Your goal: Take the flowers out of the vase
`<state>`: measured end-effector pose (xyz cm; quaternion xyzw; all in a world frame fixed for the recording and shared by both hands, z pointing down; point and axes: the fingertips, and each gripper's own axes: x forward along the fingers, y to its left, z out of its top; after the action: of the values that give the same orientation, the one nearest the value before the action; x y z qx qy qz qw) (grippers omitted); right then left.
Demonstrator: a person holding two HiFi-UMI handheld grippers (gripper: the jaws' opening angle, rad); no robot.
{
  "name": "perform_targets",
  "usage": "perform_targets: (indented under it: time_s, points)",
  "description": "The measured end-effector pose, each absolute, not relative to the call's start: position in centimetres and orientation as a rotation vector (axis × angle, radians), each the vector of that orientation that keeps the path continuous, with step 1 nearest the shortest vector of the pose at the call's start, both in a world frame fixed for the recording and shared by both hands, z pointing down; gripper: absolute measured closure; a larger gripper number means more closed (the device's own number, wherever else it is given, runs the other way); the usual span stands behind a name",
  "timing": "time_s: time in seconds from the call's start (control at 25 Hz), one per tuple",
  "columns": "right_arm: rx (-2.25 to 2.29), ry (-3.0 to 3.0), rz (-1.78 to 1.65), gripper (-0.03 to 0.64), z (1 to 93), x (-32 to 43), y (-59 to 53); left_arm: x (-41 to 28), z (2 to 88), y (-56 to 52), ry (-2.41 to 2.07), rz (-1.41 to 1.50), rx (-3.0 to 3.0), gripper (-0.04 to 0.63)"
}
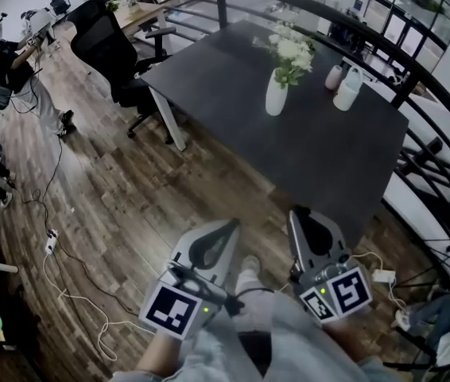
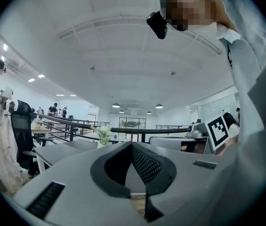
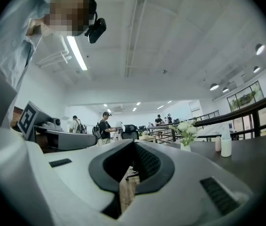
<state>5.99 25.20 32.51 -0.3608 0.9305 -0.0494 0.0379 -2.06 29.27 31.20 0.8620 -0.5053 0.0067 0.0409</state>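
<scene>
L gripper (image 1: 226,228) & R gripper (image 1: 299,213) were side by side over the wood floor (image 1: 106,205), just short of the dark table (image 1: 328,165). Vase (image 1: 276,95) w/ white flowers (image 1: 291,52) stood well ahead, between their lines. White bottle (image 1: 347,91) & small bottle (image 1: 334,76) ahead-right of R gripper. Office chair (image 1: 102,38) ahead-left of L.

We look down on a brown wood-plank floor (image 1: 114,205), where pale cables (image 1: 66,277) snake across to a white power strip (image 1: 51,243). A dark matte desk (image 1: 320,165) on white legs stands beside a curved black railing (image 1: 416,66). A black office chair (image 1: 110,50) sits near the desk's left end, and a lighter wooden desk (image 1: 139,14) lies beyond it. A person (image 1: 6,66) stands at the far left. Past the railing we see large windows (image 1: 412,10). Overhead are a high white ceiling (image 2: 123,46), a long strip light (image 3: 76,51) and round pendant lamps (image 2: 159,106).
</scene>
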Motion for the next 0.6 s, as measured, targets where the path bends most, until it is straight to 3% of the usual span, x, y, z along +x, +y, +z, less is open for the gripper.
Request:
perform_targets:
  time_s: [0.6]
  points:
    - [-1.125, 2.844, -0.143, 0.617, 32.7, 8.9, 13.1, 1.0, 31.2, 16.6, -1.523, 0.054, 2.668, 0.597]
